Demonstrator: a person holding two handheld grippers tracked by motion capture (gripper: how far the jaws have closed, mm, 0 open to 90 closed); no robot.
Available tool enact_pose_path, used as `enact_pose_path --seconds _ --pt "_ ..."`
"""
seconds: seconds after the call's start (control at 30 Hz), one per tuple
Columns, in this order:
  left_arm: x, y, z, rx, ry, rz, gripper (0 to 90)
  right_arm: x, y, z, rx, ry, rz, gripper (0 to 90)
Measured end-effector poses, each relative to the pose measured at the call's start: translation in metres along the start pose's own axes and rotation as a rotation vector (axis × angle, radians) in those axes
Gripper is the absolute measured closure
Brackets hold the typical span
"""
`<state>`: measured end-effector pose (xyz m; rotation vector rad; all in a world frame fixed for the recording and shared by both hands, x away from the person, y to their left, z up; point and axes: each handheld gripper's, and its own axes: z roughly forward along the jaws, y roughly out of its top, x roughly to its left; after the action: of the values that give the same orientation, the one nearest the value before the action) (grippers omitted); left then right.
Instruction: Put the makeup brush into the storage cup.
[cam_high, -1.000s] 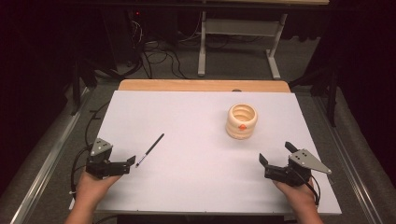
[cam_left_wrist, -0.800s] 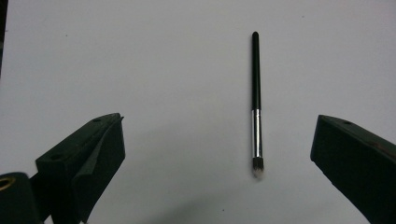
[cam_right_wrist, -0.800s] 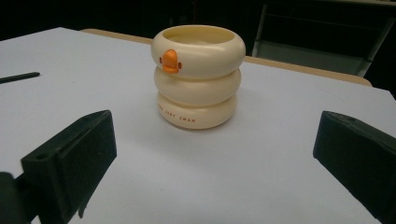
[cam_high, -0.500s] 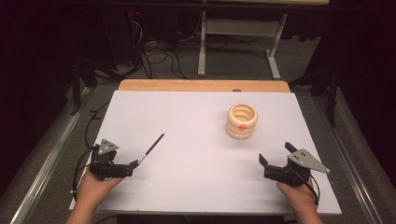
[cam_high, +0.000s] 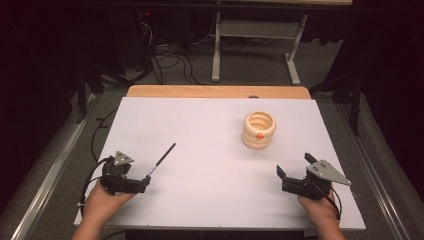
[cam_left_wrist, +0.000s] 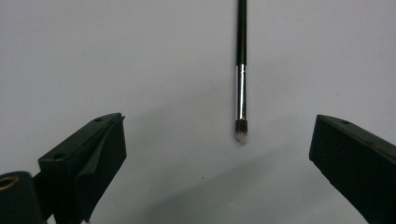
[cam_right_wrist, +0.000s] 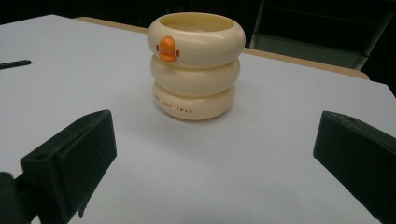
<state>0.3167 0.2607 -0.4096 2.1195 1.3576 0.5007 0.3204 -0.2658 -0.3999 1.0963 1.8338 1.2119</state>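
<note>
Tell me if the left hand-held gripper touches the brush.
Apart. The left gripper view shows the brush lying between the left hand-held gripper's open jaws, white table on both sides.

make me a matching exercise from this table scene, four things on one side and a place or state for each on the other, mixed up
Things:
1. brush
2. cream ringed cup
3. left gripper
4. right gripper

Places or states:
A. upright on the right half of the white table, an orange mark on its top ring
B. open, pointed at the cup, nothing between its jaws
C. lying flat, bristle tip toward the person's left hand
D. open, its jaws either side of the bristle tip, not touching it

Pairs: 1-C, 2-A, 3-D, 4-B
</note>
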Motion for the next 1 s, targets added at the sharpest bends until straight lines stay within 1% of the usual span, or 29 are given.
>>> enact_pose_path --seconds 0.23,0.33,0.37,0.47,0.5,0.53,0.6,0.63,0.67,0.73,0.83,0.87,0.93,1.0 --pt "-0.003 0.003 0.001 0.018 -0.008 0.003 4.2 0.002 -0.001 0.001 0.014 -0.001 0.003 0.9" --pt "-0.002 0.007 0.003 0.037 -0.023 -0.009 3.4 0.003 -0.002 0.002 0.021 0.004 0.010 0.9" --pt "-0.002 0.009 0.003 0.045 -0.026 -0.009 3.4 0.003 -0.002 0.002 0.022 0.004 0.010 0.9" --pt "-0.001 0.015 0.003 0.073 -0.011 0.009 3.8 0.002 -0.002 0.001 0.017 0.006 0.006 0.9" --pt "-0.001 0.017 0.005 0.095 -0.008 0.009 3.8 0.002 -0.002 0.001 0.019 0.004 0.013 0.9" --pt "0.000 0.018 0.006 0.111 -0.015 0.007 3.4 0.001 -0.003 0.002 0.018 0.008 0.016 0.9" --pt "0.002 0.020 0.007 0.124 -0.039 -0.007 3.7 0.000 -0.003 0.002 0.023 0.006 0.019 0.9" --pt "0.004 0.022 0.007 0.129 -0.038 -0.005 4.0 0.000 -0.003 0.002 0.022 0.007 0.020 0.9" --pt "0.004 0.023 0.007 0.142 -0.045 -0.013 4.5 0.000 -0.003 0.002 0.023 0.007 0.025 0.9" --pt "0.004 0.026 0.007 0.166 -0.060 -0.008 5.3 0.000 -0.003 0.002 0.021 0.007 0.016 0.9" --pt "0.004 0.030 0.008 0.197 -0.077 0.005 6.8 0.002 -0.002 0.001 0.015 0.011 0.016 0.9" --pt "0.004 0.032 0.008 0.203 -0.073 0.010 7.6 0.002 -0.002 0.001 0.013 0.011 0.014 0.9" --pt "0.006 0.034 0.009 0.216 -0.066 0.007 7.6 0.003 -0.001 0.001 0.016 0.012 0.013 0.9" --pt "0.008 0.037 0.010 0.224 -0.068 -0.008 7.6 0.004 -0.001 0.002 0.020 0.016 0.010 0.9"
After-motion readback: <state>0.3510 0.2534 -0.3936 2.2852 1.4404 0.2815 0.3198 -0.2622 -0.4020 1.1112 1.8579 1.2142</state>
